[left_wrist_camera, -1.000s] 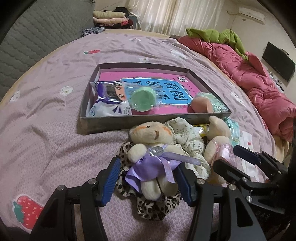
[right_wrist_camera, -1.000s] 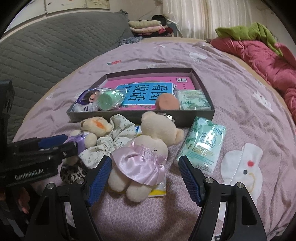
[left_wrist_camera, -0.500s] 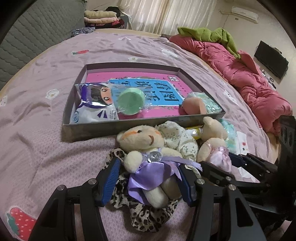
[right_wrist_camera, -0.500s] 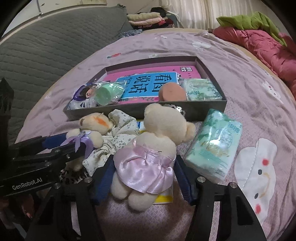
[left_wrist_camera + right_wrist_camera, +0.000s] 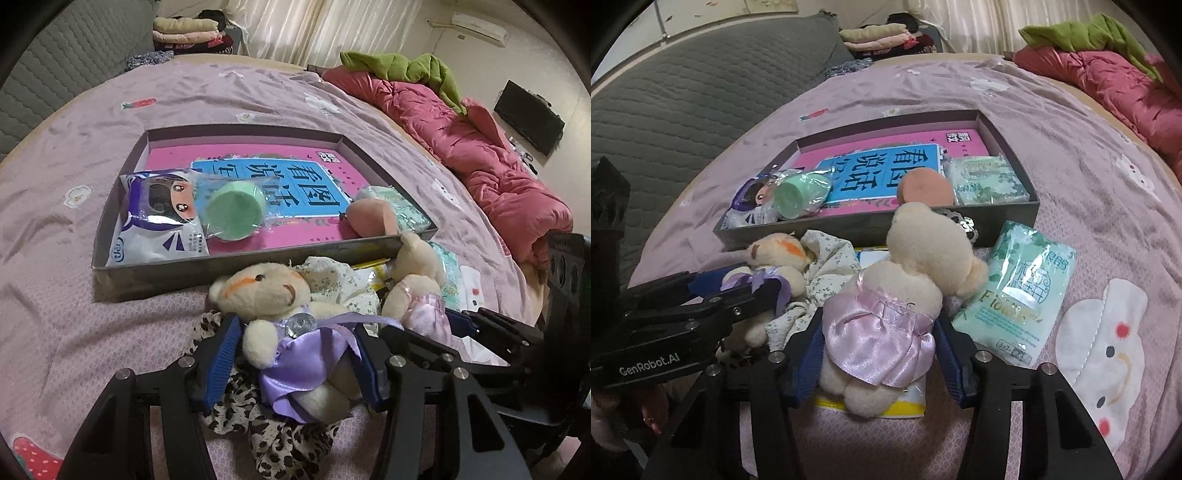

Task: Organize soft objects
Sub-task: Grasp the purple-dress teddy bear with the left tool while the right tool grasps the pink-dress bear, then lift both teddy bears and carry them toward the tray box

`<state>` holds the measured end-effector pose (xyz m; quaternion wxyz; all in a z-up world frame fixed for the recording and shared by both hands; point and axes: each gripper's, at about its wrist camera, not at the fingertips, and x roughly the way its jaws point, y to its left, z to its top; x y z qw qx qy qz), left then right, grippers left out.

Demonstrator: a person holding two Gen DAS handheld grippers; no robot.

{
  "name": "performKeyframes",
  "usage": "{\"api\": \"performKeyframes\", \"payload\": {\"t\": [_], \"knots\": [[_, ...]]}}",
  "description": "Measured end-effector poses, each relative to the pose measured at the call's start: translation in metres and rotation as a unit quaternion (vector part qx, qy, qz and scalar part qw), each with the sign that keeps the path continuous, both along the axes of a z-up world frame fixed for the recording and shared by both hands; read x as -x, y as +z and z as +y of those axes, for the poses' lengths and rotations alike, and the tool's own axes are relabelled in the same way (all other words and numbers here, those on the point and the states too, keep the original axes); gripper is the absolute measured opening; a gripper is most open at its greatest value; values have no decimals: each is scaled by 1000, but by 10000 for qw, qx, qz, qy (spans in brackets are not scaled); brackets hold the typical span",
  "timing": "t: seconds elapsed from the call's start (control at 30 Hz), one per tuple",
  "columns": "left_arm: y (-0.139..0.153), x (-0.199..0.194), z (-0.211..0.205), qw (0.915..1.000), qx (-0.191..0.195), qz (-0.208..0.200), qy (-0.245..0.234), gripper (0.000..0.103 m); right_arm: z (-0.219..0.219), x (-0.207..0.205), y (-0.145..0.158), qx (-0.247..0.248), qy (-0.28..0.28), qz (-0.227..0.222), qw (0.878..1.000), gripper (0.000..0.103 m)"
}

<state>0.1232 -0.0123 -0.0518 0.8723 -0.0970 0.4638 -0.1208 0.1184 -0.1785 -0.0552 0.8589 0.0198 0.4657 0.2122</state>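
My left gripper (image 5: 295, 358) is shut on a cream teddy bear in a purple dress (image 5: 295, 332), which lies over a leopard-print scrunchie (image 5: 280, 439). My right gripper (image 5: 879, 354) is shut on a cream teddy bear in a pink dress (image 5: 886, 317), which also shows in the left wrist view (image 5: 417, 288). A floral scrunchie (image 5: 827, 273) lies between the bears. The grey tray (image 5: 155, 273) just beyond holds a pink book (image 5: 280, 177), a cartoon packet (image 5: 159, 218), a green roll (image 5: 232, 210), a peach sponge (image 5: 369, 219) and a tissue pack (image 5: 399, 206).
A green tissue pack (image 5: 1019, 291) lies on the purple bedspread (image 5: 55, 295) right of the pink bear, with a yellow packet (image 5: 908, 402) under that bear. A pink quilt (image 5: 480, 147) lies at the right. Folded clothes (image 5: 184, 31) sit at the far end.
Both grippers moved forward and closed on their bears: the left on the purple-dressed bear, the right on the pink-dressed bear. The tray looks nearer in both views.
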Motion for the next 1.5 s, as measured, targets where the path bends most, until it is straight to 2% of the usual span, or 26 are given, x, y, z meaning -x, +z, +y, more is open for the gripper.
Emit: {"api": "performKeyframes", "payload": {"t": [0.1, 0.27, 0.6, 0.8, 0.93, 1.17, 1.5], "knots": [[3, 0, 3, 9999, 121, 27, -9, 47, 0, 3, 6, -32, 26, -95, 9999, 53], [7, 4, 8, 9997, 224, 0, 18, 45, -1, 5, 14, -119, 58, -198, 9997, 51], [26, 16, 22, 9988, 397, -267, 106, 45, -9, 5, 21, -313, -44, -197, 9993, 51], [24, 14, 27, 9984, 492, -236, 156, 45, -10, 4, 22, -326, -57, -197, 9993, 51], [17, 12, 27, 9980, 614, -53, 102, 46, -9, 3, 19, -333, -71, -162, 9993, 52], [16, 17, 26, 9987, 495, -27, 141, 46, -10, 2, 19, -342, -81, -143, 9993, 52], [23, 39, 12, 9998, -76, -110, -140, 48, -10, 1, 17, -334, -101, -128, 9993, 52]]}}
